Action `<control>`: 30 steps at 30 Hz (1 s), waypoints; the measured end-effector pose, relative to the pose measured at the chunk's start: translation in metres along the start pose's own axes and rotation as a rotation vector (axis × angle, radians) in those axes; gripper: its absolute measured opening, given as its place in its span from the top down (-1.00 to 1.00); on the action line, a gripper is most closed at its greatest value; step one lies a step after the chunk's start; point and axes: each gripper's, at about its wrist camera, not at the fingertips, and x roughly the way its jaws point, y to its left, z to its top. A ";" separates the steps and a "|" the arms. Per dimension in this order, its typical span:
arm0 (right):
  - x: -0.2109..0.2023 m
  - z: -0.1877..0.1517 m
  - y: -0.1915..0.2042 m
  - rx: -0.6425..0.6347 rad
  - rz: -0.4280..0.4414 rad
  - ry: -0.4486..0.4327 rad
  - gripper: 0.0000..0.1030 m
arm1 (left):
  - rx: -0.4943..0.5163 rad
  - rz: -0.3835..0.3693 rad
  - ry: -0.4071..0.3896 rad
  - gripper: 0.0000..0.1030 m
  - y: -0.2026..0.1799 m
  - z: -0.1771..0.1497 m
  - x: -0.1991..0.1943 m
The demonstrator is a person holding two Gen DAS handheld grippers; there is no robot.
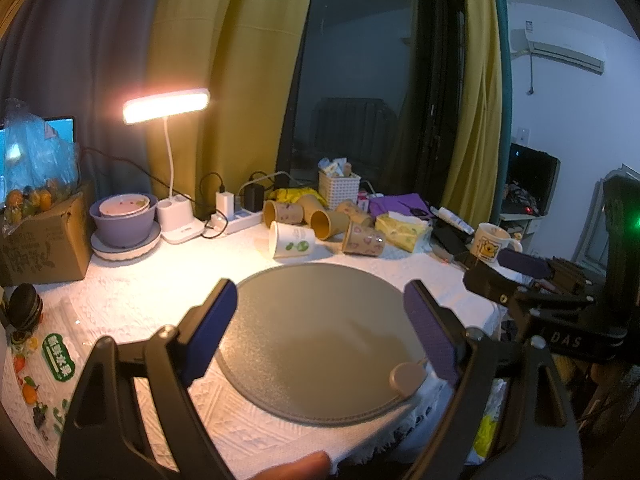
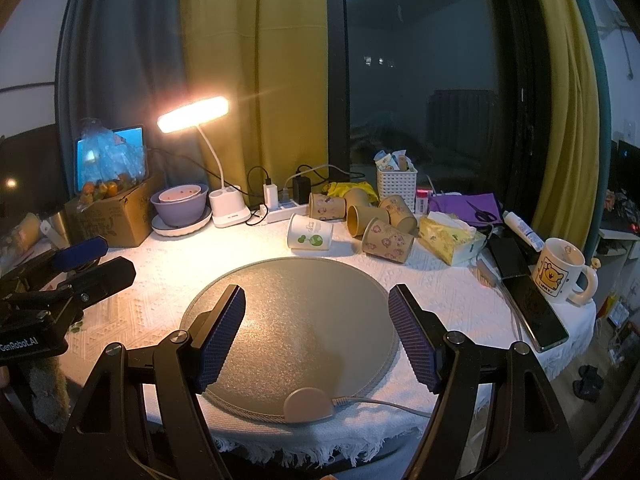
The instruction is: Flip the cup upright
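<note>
Fingers point(image 1: 216, 332) of left gripper point(image 1: 320, 332): spread wide, nothing between them. Right gripper point(image 2: 316, 334): likewise spread and empty; both hover low in frame over round grey mat point(image 2: 304, 304) on white-clothed worktop point(image 2: 160, 288).
Cups: white paper cup with green print point(image 2: 310, 237) and several brown paper cups point(image 2: 387, 243), all on their sides, centre frame beyond the mat, well apart from either gripper.
Progress: judged not begun; no cup grasped or righted. Approach, grasp and turning all remain.
</note>
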 end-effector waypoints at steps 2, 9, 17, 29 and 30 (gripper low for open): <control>0.000 0.000 0.000 -0.001 0.000 0.000 -0.50 | 0.000 -0.002 -0.003 -0.67 -0.001 -0.003 -0.005; 0.002 0.001 0.003 -0.006 -0.003 0.009 -0.50 | -0.003 -0.011 0.004 -0.67 0.004 -0.007 0.006; 0.022 0.010 0.001 -0.019 -0.003 0.036 -0.50 | 0.033 -0.021 0.047 -0.67 0.009 -0.003 0.030; 0.080 0.025 -0.018 -0.008 -0.009 0.109 -0.49 | 0.027 -0.050 0.149 -0.67 0.033 0.008 0.099; 0.085 0.026 -0.020 -0.005 -0.010 0.111 -0.50 | 0.036 -0.051 0.153 -0.67 0.035 0.011 0.105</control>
